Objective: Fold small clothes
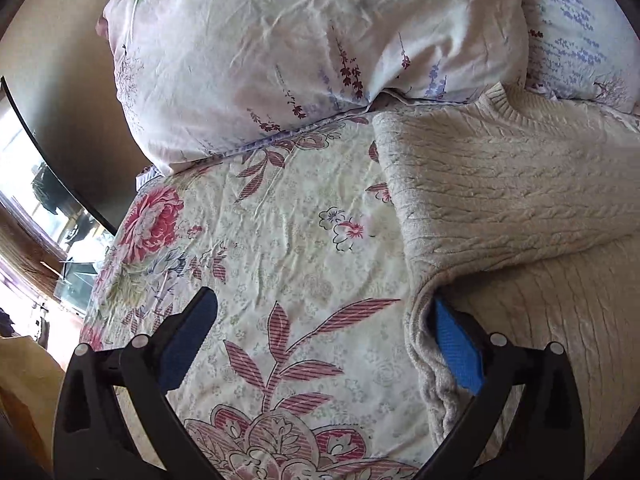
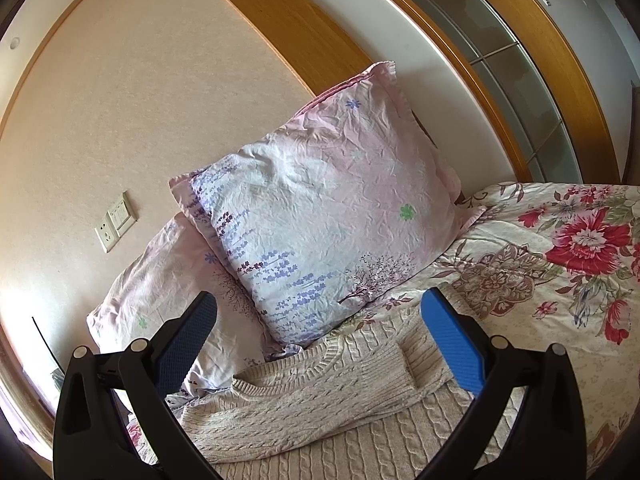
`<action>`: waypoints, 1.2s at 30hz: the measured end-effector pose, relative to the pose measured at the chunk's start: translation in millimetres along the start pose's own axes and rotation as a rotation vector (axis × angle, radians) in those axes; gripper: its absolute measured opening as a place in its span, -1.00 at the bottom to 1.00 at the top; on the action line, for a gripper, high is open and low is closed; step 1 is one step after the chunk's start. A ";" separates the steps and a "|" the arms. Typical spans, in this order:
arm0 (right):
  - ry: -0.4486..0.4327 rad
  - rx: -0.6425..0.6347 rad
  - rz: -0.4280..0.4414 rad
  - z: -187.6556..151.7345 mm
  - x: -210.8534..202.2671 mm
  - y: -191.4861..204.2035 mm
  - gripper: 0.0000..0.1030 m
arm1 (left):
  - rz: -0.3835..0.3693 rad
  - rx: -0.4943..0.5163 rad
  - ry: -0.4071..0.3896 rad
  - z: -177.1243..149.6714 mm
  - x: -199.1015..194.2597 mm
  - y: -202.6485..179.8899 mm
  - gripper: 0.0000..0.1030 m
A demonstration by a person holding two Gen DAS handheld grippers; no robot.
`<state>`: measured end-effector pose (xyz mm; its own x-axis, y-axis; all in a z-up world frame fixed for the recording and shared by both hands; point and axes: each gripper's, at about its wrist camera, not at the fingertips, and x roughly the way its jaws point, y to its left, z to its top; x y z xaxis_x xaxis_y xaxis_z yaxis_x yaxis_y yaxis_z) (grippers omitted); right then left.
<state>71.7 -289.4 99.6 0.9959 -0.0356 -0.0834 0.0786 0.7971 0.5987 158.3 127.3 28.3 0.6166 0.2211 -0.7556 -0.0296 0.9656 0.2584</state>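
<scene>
A cream cable-knit sweater lies on the floral bedsheet, its sleeve folded across the body. My left gripper is open at the sweater's left edge; its right finger is tucked under the folded edge, the left finger over bare sheet. In the right wrist view the sweater lies below my right gripper, which is open and empty above the collar and folded sleeve.
Two floral pillows lean against the wall at the head of the bed, also in the left wrist view. A wall socket is on the left. The bed's left edge drops to a wooden floor.
</scene>
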 end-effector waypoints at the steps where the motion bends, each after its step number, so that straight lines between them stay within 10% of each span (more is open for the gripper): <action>1: 0.001 0.001 0.002 -0.1 -0.1 0.1 0.97 | -0.022 -0.019 -0.008 -1.8 -4.3 5.6 0.97; 4: 0.002 -0.002 0.002 -0.5 0.0 1.2 0.97 | 0.035 -0.013 -0.024 1.9 -13.2 2.2 0.97; 8: 0.009 -0.011 -0.005 -1.1 1.3 2.3 0.97 | 0.293 0.193 -0.027 9.8 -12.9 -45.8 0.97; 12: 0.012 0.001 0.004 -0.6 1.5 0.7 0.97 | 0.110 0.263 -0.060 3.0 -12.7 -43.4 0.96; 18: 0.018 -0.003 0.021 -1.7 2.0 3.8 0.97 | 0.208 0.210 -0.130 -1.8 -33.2 -10.3 0.94; 26: 0.013 -0.021 -0.018 -3.0 3.7 3.8 0.97 | -0.400 0.028 -0.205 33.5 -45.2 -74.3 0.67; 31: 0.039 0.005 -0.037 -3.0 9.7 -3.0 0.97 | -0.353 0.022 -0.015 35.9 9.7 -112.1 0.38; 36: 0.142 0.057 -0.023 2.9 17.3 -15.6 0.97 | -0.386 -0.003 -0.053 28.1 -1.2 -106.8 0.41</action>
<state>87.9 -304.2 91.1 0.9777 0.0357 -0.2071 0.1077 0.7611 0.6396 182.8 20.0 18.5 0.6226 -0.1655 -0.7649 0.2103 0.9768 -0.0401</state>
